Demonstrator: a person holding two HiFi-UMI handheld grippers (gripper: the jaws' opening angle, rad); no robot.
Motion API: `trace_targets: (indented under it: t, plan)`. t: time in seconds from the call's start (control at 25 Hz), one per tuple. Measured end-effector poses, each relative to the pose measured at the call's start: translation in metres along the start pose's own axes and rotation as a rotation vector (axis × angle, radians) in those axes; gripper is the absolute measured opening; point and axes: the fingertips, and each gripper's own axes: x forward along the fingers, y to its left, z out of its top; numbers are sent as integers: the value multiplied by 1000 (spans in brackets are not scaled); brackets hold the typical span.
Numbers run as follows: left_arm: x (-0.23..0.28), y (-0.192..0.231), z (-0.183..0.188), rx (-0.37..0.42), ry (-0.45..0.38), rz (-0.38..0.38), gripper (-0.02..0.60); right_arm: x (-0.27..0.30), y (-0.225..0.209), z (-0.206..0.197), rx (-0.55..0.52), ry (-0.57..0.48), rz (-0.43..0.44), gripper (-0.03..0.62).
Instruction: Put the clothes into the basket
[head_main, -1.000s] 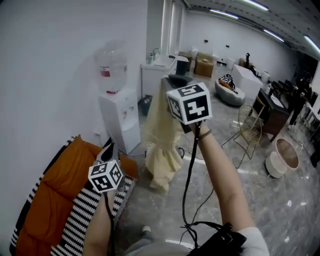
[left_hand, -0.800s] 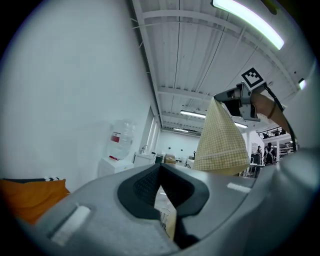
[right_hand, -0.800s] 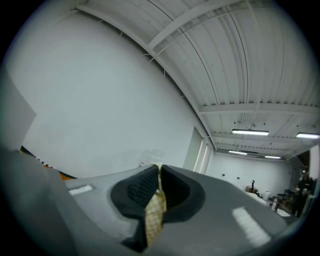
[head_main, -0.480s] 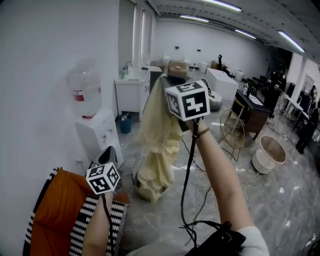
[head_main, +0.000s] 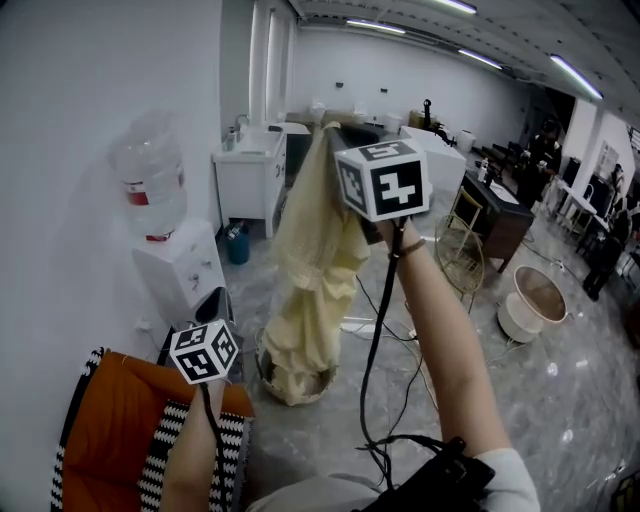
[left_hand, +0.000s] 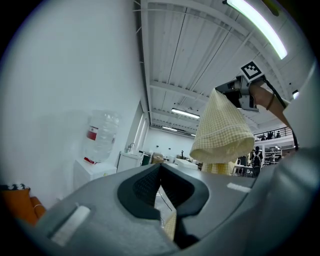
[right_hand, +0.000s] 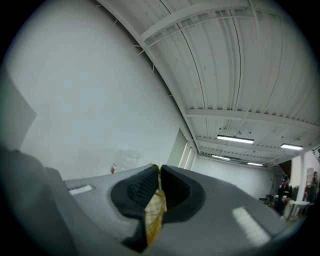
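Bare floor (head_main: 560, 420) opens wide to the right of the water dispenser (head_main: 185, 272), which has the wall at its left; the basket (head_main: 268, 374) stands just right of it; up to the dispenser's right, the right gripper (right_hand: 159, 169) is clamped on the yellow garment (head_main: 315, 250), whose lower end hangs into the basket; the left gripper (left_hand: 160, 167), just before the dispenser, is closed on nothing.

Garment (head_main: 315, 250) pale yellow, fine check; cushion (head_main: 110, 420) orange; throw (head_main: 158, 475) black-white striped; dispenser (head_main: 185, 270) white.
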Motion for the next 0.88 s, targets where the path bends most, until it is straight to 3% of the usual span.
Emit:
trace_targets:
  t: [0.28, 0.64, 0.88]
  plan:
    - [37, 17, -32, -9, 23, 81, 9, 49, 2, -60, 24, 23, 77, 18]
    - [85, 14, -71, -40, 86, 160, 9, 87, 36, -190, 82, 149, 293, 18]
    - [105, 16, -116, -52, 170, 189, 9, 103, 67, -292, 122, 281, 392, 18]
